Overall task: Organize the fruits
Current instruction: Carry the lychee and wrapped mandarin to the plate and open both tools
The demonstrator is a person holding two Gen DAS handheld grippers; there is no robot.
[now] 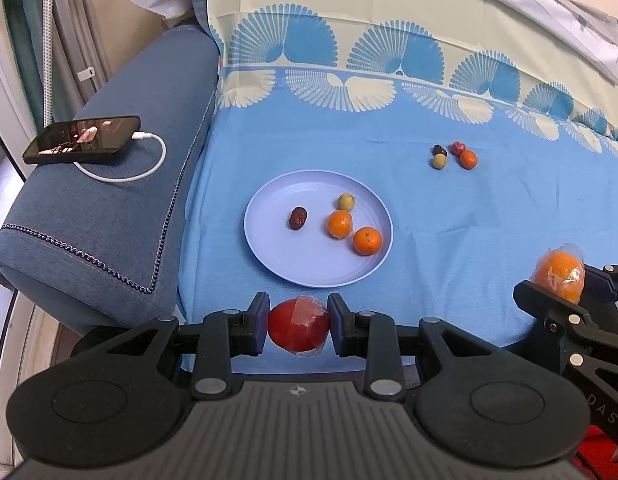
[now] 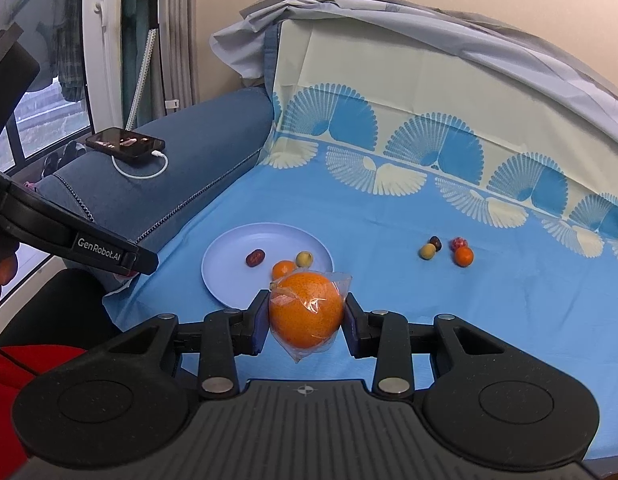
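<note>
I am holding two fruits at once above the near edge of the blue fan-patterned bedsheet (image 1: pixel 449 216): my left tongs (image 1: pixel 297 326) are clenched on a round red fruit wrapped in clear film (image 1: pixel 297 328), and my right tongs (image 2: pixel 306 314) are clenched on a large orange in a clear plastic bag (image 2: pixel 307 308). I judge I am in the carrying step, bringing both to the round pale lilac plastic plate (image 1: pixel 277 258), which is lying just ahead of the left tongs and already bearing a wrinkled dark red date (image 1: pixel 297 218), a small yellow-green fruit (image 1: pixel 345 202) and two small mandarins (image 1: pixel 340 224), one touching the other's neighbour loosely. The next move is calling for lowering each fruit onto a bare part of the plate, likely its left half, and letting go gently so nothing rolls off. Well apart, toward the far right, a small cluster of four loose fruits (image 1: pixel 455 156) is waiting on the sheet. A black phone on a white charging cable (image 1: pixel 83 140) is resting on the blue sofa arm (image 1: pixel 121 216), out of the way; only the fruits already plated are crowding the landing spot.
</note>
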